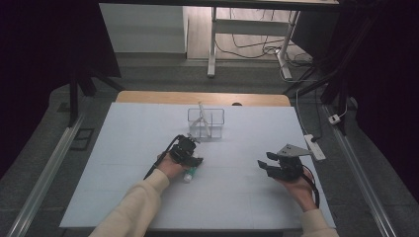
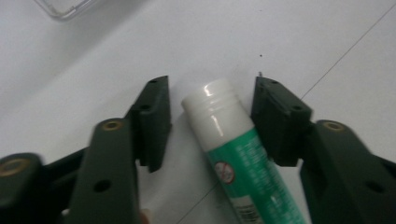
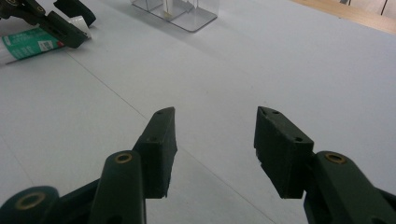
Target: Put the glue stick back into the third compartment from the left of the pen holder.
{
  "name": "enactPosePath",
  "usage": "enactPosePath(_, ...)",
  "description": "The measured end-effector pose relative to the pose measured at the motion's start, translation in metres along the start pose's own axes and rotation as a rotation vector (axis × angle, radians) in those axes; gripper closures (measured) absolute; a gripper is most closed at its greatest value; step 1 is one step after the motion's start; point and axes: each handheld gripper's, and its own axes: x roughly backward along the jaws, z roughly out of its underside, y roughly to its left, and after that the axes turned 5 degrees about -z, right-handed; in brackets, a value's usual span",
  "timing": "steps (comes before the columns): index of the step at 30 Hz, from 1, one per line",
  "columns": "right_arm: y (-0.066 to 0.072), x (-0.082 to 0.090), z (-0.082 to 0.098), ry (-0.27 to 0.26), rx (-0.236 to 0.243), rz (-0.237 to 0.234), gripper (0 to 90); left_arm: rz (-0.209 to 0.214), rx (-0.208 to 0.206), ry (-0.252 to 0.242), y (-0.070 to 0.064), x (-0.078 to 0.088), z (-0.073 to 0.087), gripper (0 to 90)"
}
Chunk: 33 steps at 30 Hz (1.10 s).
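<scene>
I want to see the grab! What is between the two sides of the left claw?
In the left gripper view, a green-and-white tube lies on the white table between the sides of the left claw, one side touching it.

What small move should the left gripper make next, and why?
Probably close the jaws a little more. The left gripper straddles the green-and-white tube lying on the table; one jaw looks to touch it, the other stands off with a gap.

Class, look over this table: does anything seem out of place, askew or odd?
Only the green-and-white tube stands out: it lies flat on the white table, apart from the clear organizer, slanted between the left gripper jaws. No spill or damage shows.
</scene>
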Motion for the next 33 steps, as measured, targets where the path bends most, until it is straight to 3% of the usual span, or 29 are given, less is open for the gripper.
enactPosePath(4, 0.0, 0.001, 0.0, 0.002, 0.002, 0.008, 48.3, -0.023, -0.01, 0.014, -0.005, 0.001, -0.001, 55.7)
enactPosePath(22, -0.002, 0.002, 0.0, -0.003, -0.003, 0.015, 48.3, 0.016, 0.036, 0.006, 0.0, 0.003, 0.003, 59.8)
enactPosePath(33, -0.003, 0.004, 0.0, -0.012, -0.003, 0.02, 48.3, 0.045, 0.034, -0.045, 0.0, 0.011, 0.005, 63.8)
